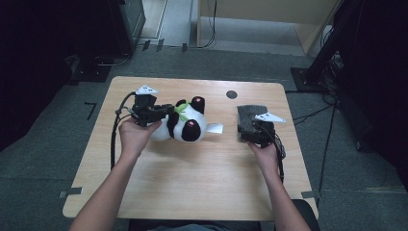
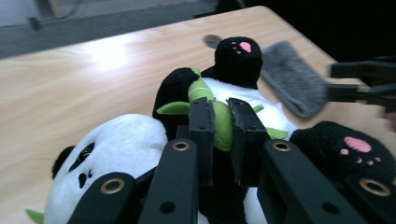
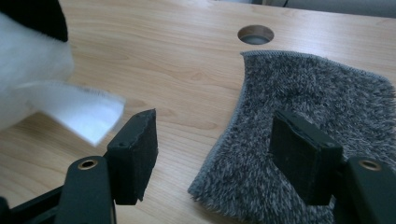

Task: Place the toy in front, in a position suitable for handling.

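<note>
While its jaws pinch the green bamboo sprig (image 2: 223, 125) on the plush panda (image 1: 182, 123), the left gripper (image 1: 166, 109) holds the toy at nine o'clock on the table (image 1: 202, 187); the right gripper (image 3: 215, 154), jaws parted and empty, straddles the grey cloth's (image 3: 322, 107) near edge at three o'clock.

A round hole (image 3: 255, 34) in the wooden table (image 3: 177, 51) lies ahead of the right jaws, beyond them.
</note>
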A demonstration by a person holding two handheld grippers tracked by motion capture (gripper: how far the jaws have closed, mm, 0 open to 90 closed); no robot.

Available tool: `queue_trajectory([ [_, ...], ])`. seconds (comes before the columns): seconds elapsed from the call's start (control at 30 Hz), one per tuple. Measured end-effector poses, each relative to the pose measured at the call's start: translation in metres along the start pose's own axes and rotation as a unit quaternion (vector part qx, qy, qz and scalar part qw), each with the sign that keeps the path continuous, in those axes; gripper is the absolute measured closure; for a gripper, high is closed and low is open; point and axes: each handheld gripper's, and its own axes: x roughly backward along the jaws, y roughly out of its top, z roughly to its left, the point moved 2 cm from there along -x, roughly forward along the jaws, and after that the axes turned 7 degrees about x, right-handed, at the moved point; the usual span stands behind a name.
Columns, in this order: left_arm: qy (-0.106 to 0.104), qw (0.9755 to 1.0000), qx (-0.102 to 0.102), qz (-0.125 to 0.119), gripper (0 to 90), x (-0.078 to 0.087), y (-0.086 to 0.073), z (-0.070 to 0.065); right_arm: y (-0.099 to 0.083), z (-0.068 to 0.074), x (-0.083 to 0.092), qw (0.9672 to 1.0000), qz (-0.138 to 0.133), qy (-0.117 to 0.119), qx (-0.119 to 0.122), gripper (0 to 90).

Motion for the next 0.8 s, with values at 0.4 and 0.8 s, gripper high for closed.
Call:
queue_trajectory([
  [0.4, -0.019, 0.9992, -0.034, 0.007, 78.5, -0.019, -0.029, -0.033, -0.003, -0.027, -0.025, 0.9993, 0.027, -0.025, -0.002, 36.3],
  [0.8, -0.031, 0.9969, -0.066, -0.030, 44.9, -0.008, -0.040, -0.010, -0.005, -0.036, -0.028, 0.9983, 0.045, -0.037, 0.000, 36.7],
])
